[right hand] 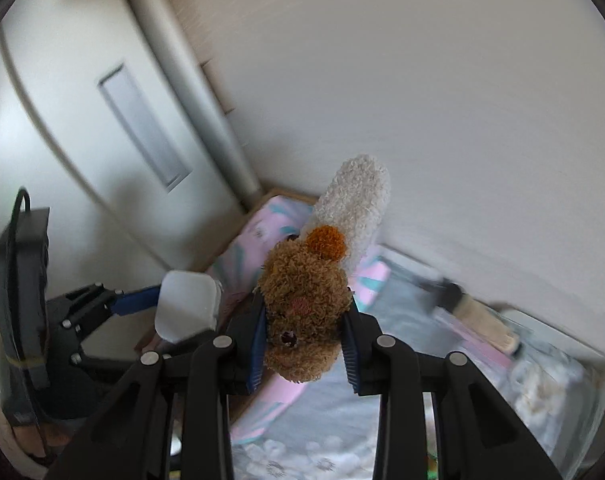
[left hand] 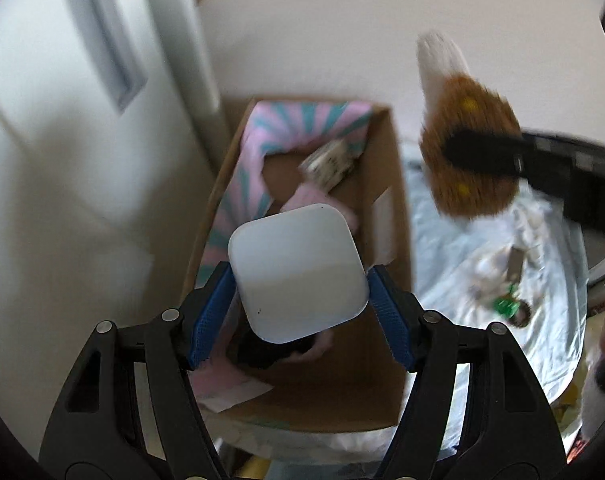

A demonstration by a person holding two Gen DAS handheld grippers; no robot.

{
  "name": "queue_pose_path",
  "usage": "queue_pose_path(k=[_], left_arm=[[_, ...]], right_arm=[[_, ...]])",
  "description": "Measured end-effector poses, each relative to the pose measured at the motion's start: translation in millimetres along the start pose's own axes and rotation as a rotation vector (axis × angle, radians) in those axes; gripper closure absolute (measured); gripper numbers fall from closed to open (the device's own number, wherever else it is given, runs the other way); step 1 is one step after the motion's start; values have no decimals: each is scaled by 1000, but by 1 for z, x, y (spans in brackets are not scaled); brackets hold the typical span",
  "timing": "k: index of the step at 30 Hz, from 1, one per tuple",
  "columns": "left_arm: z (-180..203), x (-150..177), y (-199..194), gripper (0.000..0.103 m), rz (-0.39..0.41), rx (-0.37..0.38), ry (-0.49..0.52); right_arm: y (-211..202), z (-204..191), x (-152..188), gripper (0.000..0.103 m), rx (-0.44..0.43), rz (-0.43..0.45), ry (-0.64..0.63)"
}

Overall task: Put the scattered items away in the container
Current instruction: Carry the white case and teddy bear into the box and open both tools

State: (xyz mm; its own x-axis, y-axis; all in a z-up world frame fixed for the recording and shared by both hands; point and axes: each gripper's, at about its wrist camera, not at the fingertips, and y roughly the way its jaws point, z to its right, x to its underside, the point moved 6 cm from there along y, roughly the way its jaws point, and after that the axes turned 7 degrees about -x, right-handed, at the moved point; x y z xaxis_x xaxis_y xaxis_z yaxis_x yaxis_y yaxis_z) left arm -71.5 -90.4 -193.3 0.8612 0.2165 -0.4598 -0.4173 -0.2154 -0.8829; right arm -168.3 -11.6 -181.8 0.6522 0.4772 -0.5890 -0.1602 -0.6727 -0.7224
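Observation:
My left gripper (left hand: 300, 280) is shut on a white rounded-square box (left hand: 298, 272) and holds it above the open cardboard box (left hand: 386, 184). The cardboard box holds a pink and teal striped cloth (left hand: 238, 184), a small patterned box (left hand: 328, 162) and a dark item (left hand: 274, 350). My right gripper (right hand: 304, 332) is shut on a brown and white plush toy (right hand: 302, 312), held in the air right of the cardboard box; the toy also shows in the left wrist view (left hand: 468, 152). The left gripper with the white box shows in the right wrist view (right hand: 186, 306).
The cardboard box stands in a corner between a white door (left hand: 62, 120) and the wall. A pale floral sheet (left hand: 462, 264) lies to its right with small items, one green (left hand: 508, 306). A brush-like object (right hand: 478, 320) lies on the sheet near the wall.

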Motion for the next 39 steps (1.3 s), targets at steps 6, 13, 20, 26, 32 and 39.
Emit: queue_pose_path(k=[6, 13, 20, 26, 32, 39], left_arm=[[-10, 26, 24, 37, -80, 26, -10], [0, 38, 48, 37, -127, 57, 7], [2, 36, 53, 37, -123, 75, 12], [3, 39, 52, 37, -121, 94, 22], [11, 45, 54, 37, -144, 123, 41], [17, 51, 53, 20, -167, 137, 55]], right_arm=[[50, -13, -3, 73, 9, -115, -35], [85, -7, 5, 73, 58, -220, -54], [110, -15, 9, 73, 48, -250, -41], [124, -13, 8, 71, 73, -273, -21], [130, -1, 13, 66, 79, -300, 47], [113, 3, 15, 64, 95, -266, 74]])
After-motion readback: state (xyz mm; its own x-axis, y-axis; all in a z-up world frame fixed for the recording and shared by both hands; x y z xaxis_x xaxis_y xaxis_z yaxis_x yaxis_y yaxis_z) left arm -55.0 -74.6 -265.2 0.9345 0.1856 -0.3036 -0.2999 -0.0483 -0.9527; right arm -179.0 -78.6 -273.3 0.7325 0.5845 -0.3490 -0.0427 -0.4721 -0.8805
